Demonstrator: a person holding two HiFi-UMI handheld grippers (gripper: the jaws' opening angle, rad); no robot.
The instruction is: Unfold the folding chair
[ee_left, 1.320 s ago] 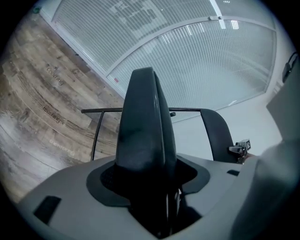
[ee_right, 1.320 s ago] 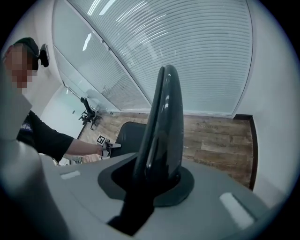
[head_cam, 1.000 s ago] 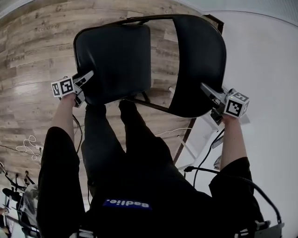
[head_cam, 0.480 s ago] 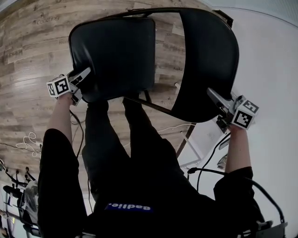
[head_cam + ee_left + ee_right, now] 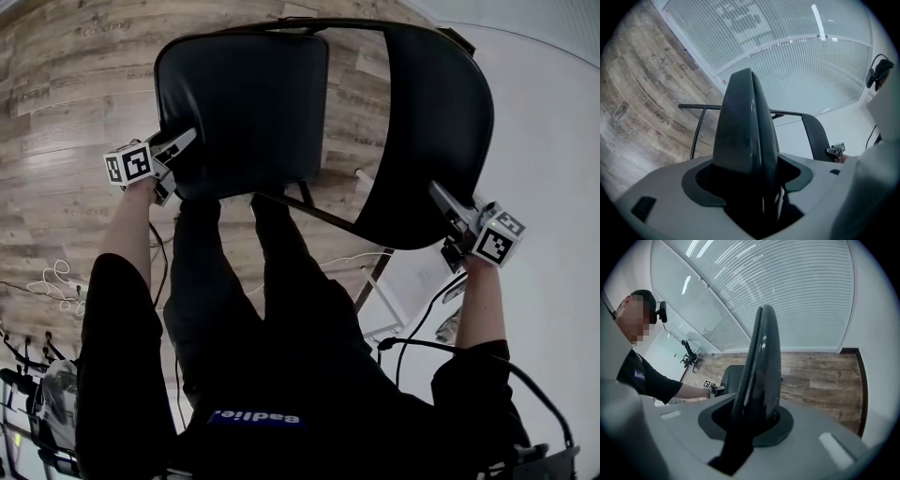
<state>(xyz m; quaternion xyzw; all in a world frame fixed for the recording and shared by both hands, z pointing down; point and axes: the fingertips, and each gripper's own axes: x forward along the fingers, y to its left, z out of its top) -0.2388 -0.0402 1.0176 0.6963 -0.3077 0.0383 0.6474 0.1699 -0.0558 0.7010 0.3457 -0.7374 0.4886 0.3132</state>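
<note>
Black is the colour of the folding chair [image 5: 319, 122], and it sits in front of the person's legs [image 5: 272, 300], over the wooden floor [image 5: 75, 112]. The chair is already partly open. Its square seat [image 5: 244, 112] is on the left and its curved back [image 5: 431, 131] is on the right, with a gap between them where the floor shows. A thin bar [image 5: 309, 211] of the frame runs across under them. The left tool [image 5: 183, 142] is closed tight with nothing inside it, and its tip touches the near edge of the seat. The right tool [image 5: 441, 195] is closed tight too and holds nothing. Its tip rests on the lower edge of the back. So both tools seem to push on the chair, not pinch it. I think the step now is spreading the seat and the back apart. The next move should press the seat down and away from the back until it lies flat. The closed tips could slide off the smooth padding, so the push needs to be slow and even. I cannot tell if the chair's feet touch the floor.
</note>
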